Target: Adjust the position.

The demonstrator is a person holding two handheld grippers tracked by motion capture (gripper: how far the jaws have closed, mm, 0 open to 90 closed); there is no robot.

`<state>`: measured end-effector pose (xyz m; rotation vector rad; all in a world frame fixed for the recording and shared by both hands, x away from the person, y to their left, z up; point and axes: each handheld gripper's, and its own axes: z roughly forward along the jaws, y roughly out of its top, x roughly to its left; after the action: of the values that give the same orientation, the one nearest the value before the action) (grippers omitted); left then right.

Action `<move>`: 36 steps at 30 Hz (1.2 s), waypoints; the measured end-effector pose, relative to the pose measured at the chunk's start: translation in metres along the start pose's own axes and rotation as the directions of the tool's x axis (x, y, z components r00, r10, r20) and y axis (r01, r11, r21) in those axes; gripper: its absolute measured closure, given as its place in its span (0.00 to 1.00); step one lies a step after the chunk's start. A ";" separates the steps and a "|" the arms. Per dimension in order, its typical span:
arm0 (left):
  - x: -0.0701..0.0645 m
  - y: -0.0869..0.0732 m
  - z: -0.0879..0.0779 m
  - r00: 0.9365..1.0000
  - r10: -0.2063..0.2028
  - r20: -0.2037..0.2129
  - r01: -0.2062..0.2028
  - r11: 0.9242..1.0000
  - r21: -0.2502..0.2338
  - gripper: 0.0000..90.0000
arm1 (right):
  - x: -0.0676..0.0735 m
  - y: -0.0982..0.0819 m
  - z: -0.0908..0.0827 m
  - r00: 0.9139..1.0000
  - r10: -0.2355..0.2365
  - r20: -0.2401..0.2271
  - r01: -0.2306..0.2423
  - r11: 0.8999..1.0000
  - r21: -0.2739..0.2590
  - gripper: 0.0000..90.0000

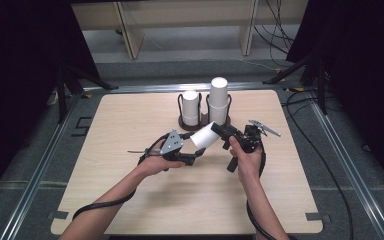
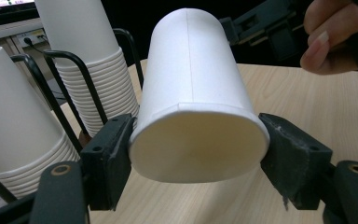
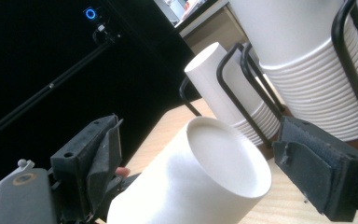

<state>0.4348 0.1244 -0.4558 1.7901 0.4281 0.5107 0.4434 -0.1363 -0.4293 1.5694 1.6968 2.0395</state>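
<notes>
A white paper cup (image 1: 202, 136) lies tilted above the middle of the table, held between both hands. My left gripper (image 1: 195, 147) is shut on its wide end; in the left gripper view both black pads (image 2: 114, 158) press the cup (image 2: 196, 107) at its rim. My right gripper (image 1: 217, 131) comes in from the right. In the right gripper view its jaws stand open on either side of the cup's narrow closed end (image 3: 223, 158), with a gap at the right pad (image 3: 319, 165). The right hand's fingers (image 2: 331, 37) appear behind the cup.
A black wire holder (image 1: 200, 122) at the table's back centre carries two stacks of upside-down white cups, a shorter one (image 1: 190, 107) and a taller one (image 1: 218, 100), just beyond the grippers. The wooden table (image 1: 130, 190) has bare surface in front. Cables trail off the right side.
</notes>
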 end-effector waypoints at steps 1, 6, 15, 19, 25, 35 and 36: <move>0.001 0.001 -0.001 1.000 0.000 0.000 0.000 1.000 0.004 0.32 | 0.000 0.000 -0.001 1.000 -0.009 -0.002 0.009 1.000 0.000 0.17; 0.004 0.001 -0.005 1.000 0.015 0.008 -0.015 0.999 0.039 0.32 | 0.006 0.004 -0.011 0.998 -0.049 0.029 0.050 0.998 -0.025 0.17; 0.011 0.004 -0.011 0.999 0.045 0.031 -0.048 0.994 0.100 0.33 | 0.001 0.006 -0.030 0.976 -0.171 0.136 0.178 0.983 -0.043 0.17; 0.014 0.008 -0.014 0.997 0.065 0.043 -0.069 0.991 0.118 0.33 | -0.006 0.001 -0.037 0.951 -0.242 0.191 0.249 0.968 -0.012 0.21; 0.017 0.012 -0.015 0.993 0.101 0.066 -0.110 0.982 0.154 0.33 | -0.013 -0.008 -0.043 0.909 -0.367 0.197 0.359 0.930 0.078 0.21; 0.017 0.018 -0.017 0.985 0.145 0.095 -0.162 0.964 0.209 0.33 | -0.020 -0.020 -0.047 0.877 -0.440 0.192 0.418 0.897 0.147 0.19; 0.017 0.019 -0.018 0.984 0.150 0.095 -0.167 0.963 0.213 0.33 | -0.021 -0.021 -0.047 0.873 -0.446 0.197 0.424 0.894 0.146 0.19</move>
<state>0.4395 0.1425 -0.4314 2.0630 0.2967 0.5180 0.4092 -0.1737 -0.4524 1.2325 1.8740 1.5192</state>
